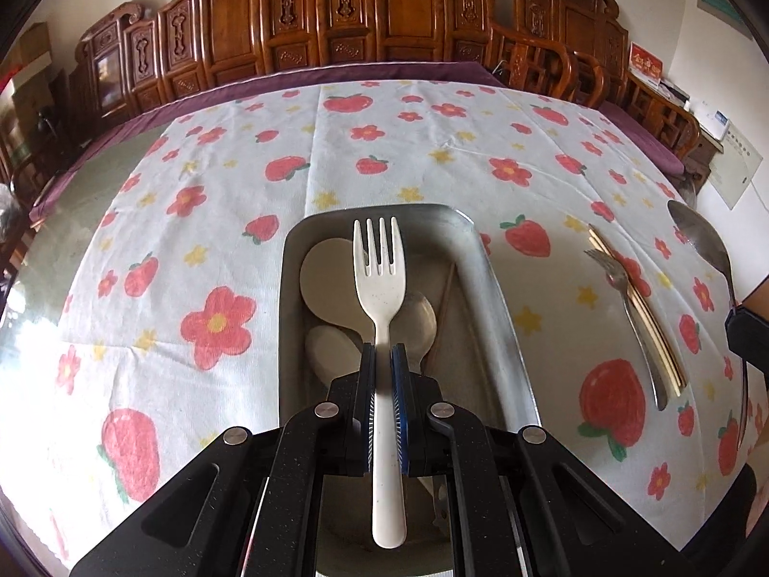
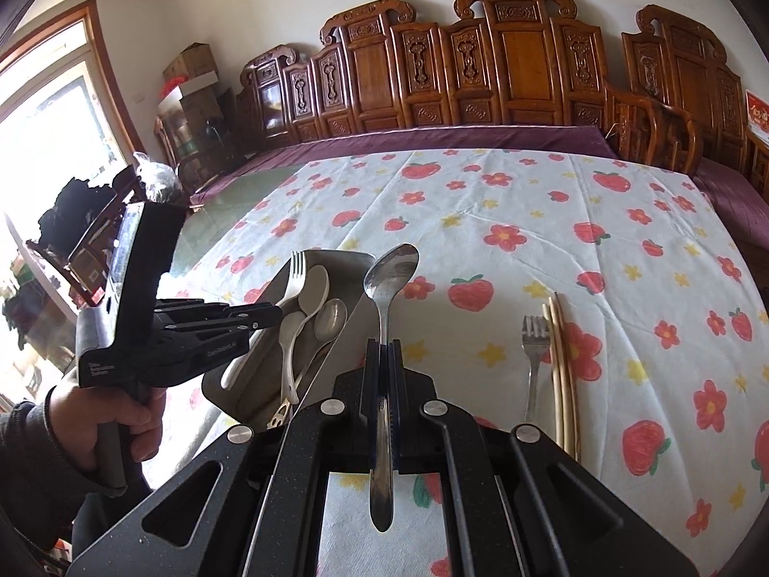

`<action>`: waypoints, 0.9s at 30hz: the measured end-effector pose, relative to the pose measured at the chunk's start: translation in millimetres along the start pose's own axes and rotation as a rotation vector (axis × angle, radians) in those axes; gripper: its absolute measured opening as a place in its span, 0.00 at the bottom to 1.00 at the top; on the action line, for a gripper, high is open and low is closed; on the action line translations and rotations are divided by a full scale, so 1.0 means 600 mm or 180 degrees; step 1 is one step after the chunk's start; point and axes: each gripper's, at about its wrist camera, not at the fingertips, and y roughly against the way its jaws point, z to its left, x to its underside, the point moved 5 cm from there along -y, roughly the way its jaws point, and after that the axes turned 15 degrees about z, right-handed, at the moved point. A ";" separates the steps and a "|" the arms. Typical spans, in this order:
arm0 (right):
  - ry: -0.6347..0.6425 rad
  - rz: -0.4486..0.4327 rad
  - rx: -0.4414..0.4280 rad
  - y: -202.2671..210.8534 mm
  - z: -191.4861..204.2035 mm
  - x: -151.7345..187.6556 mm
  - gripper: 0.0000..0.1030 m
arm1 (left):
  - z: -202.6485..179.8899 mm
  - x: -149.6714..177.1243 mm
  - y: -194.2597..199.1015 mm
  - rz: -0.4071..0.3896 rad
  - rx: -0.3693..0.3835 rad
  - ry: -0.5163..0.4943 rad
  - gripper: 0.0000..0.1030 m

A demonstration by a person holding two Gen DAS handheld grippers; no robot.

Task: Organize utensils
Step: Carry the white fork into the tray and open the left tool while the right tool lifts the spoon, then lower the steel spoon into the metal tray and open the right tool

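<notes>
My left gripper (image 1: pixel 383 351) is shut on a white plastic fork (image 1: pixel 379 269), held above a metal tray (image 1: pixel 485 259). The tray holds white plastic spoons (image 1: pixel 327 274), a metal spoon (image 1: pixel 420 317) and a chopstick. My right gripper (image 2: pixel 383 344) is shut on a metal spoon (image 2: pixel 390 274), held above the cloth just right of the tray (image 2: pixel 346 264). The left gripper (image 2: pixel 276 315) shows in the right wrist view with the white fork (image 2: pixel 294 279) over the tray. A metal fork (image 2: pixel 534 351) and chopsticks (image 2: pixel 560 360) lie on the tablecloth to the right.
The table carries a white cloth with strawberries and flowers (image 1: pixel 432 144). A carved wooden bench (image 1: pixel 336 24) with a purple cushion runs along the far side. A hand (image 2: pixel 120 413) holds the left gripper's handle. Boxes stand by the window at left.
</notes>
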 end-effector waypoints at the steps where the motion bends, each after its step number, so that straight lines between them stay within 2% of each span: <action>1: 0.0004 0.0009 0.0000 -0.003 0.001 0.001 0.04 | 0.002 0.001 -0.004 0.0014 0.0000 0.0005 0.06; 9: 0.0096 0.0071 0.0000 -0.019 0.027 -0.008 0.04 | 0.015 0.009 -0.002 0.0034 0.0056 0.0029 0.07; 18: 0.0204 0.0088 -0.0019 -0.044 0.072 -0.030 0.04 | 0.048 0.009 0.067 -0.0169 0.0052 0.0056 0.07; 27: 0.0223 0.0197 -0.0074 -0.102 0.107 -0.059 0.04 | 0.090 0.019 0.124 -0.0325 -0.0017 0.0110 0.07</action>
